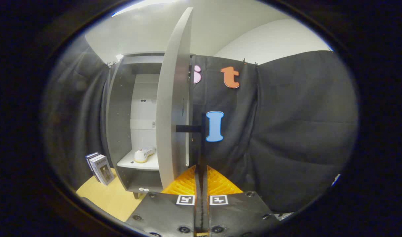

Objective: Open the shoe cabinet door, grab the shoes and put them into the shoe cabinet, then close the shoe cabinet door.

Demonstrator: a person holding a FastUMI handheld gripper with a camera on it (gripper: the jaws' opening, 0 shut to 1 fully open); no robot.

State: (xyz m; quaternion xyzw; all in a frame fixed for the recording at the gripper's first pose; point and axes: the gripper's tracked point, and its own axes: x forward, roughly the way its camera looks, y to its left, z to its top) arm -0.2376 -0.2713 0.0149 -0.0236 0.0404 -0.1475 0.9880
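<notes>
Two fingers (217, 182) pressed together, hand-held gripper (201, 177) level

Ahead of the gripper (201, 179), whose ribbed orange plastic fingers (184, 184) meet, a smooth matt grey cabinet door (173, 108) carries a matt black handle (188, 128); left, a pale wooden surface (112, 197).

Books (99, 168): small upright stack, leaning a bit, on yellow wood floor (113, 197), far left, spines & covers grey/white w/ dark print. Black cloth wall (286, 131) hangs behind & to the right, wrinkled. White ceiling (220, 29) above, w/ bright light strip (145, 5).
</notes>
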